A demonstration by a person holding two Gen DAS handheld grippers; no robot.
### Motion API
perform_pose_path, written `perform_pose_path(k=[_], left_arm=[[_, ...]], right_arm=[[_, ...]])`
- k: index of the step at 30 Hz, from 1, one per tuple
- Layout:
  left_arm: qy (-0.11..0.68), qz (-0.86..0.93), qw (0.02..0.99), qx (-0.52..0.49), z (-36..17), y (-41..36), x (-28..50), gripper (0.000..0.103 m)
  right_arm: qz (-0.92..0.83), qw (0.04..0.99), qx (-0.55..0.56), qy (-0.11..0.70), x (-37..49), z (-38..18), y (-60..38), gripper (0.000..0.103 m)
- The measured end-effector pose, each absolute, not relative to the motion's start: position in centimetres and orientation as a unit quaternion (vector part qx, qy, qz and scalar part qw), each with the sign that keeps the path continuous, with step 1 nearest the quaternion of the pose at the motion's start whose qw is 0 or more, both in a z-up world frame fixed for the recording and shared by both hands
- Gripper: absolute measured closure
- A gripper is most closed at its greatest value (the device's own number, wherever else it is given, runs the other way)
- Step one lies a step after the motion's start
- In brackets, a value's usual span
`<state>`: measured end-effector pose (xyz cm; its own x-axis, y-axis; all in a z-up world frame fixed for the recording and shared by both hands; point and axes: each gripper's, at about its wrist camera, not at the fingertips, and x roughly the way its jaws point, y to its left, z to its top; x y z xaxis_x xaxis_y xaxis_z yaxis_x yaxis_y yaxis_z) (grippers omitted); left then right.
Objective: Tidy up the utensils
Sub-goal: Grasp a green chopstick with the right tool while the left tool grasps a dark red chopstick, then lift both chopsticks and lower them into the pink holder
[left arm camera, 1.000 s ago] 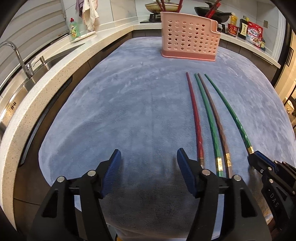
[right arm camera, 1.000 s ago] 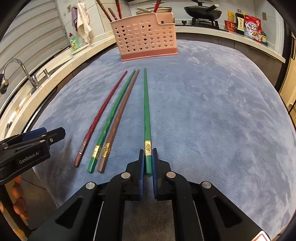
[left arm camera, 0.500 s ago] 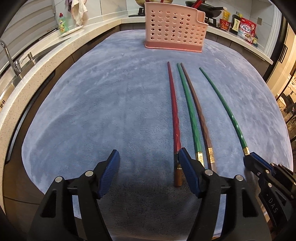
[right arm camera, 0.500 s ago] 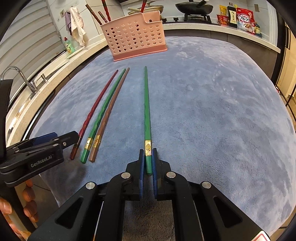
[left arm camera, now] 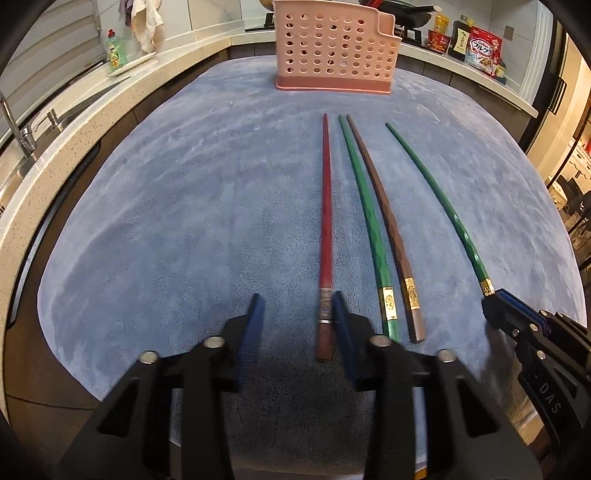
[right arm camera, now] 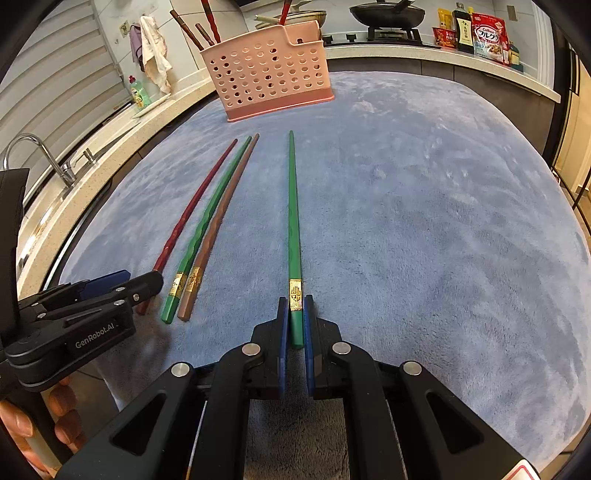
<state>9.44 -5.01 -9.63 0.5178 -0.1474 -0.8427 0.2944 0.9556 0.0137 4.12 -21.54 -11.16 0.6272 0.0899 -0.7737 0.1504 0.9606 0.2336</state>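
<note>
Several long chopsticks lie side by side on a blue-grey cloth (left arm camera: 166,221). My left gripper (left arm camera: 295,310) is open, its fingers on either side of the thick end of the red chopstick (left arm camera: 325,221), which rests close to the right finger. A green chopstick (left arm camera: 369,218) and a brown chopstick (left arm camera: 384,218) lie just right of it. My right gripper (right arm camera: 295,317) is shut on the thick end of the separate green chopstick (right arm camera: 293,221); it also shows in the left wrist view (left arm camera: 495,306). A pink perforated utensil basket (right arm camera: 269,77) stands at the far end with chopsticks standing in it.
A stone counter with a sink and tap (right arm camera: 44,158) runs along the left. A dish soap bottle (left arm camera: 116,51) and a hanging towel (right arm camera: 155,55) are at the back left. A stove with a black pan (right arm camera: 388,14) and food packets (right arm camera: 487,33) are at the back right.
My left gripper has moved right and forward so its fingers now straddle the end of the red chopstick, and its jaws have narrowed. My right gripper has stayed shut on the green chopstick.
</note>
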Motion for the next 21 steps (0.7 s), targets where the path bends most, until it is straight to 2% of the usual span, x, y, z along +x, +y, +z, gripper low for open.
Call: perform_pose_path(k=[2,3,13,21], left_arm=[[0.476,-0.135,0.866,0.075,-9.6,-4.9,9.4,0.092],[0.477,-0.137,0.865,0.073,-9.5,-4.8,9.4,0.093],[0.474,-0.147,0.866,0.058,-7.5,-3.9,9.1,0.096],[0.445,-0.154,0.882,0.036,-3.2,-3.2,9.4,0.096]], right_arm=[[-0.016,0.891,0.139,0.431,4.0,-11.1,-21.5,0.096],[-0.016,0.891,0.14,0.431,4.0,-11.1,-21.5,0.096],[-0.017,0.902,0.146,0.406,2.8,-8.5,-22.0,0.096],[-0.019,0.918,0.15,0.366,2.6,-4.1,-23.1,0.096]])
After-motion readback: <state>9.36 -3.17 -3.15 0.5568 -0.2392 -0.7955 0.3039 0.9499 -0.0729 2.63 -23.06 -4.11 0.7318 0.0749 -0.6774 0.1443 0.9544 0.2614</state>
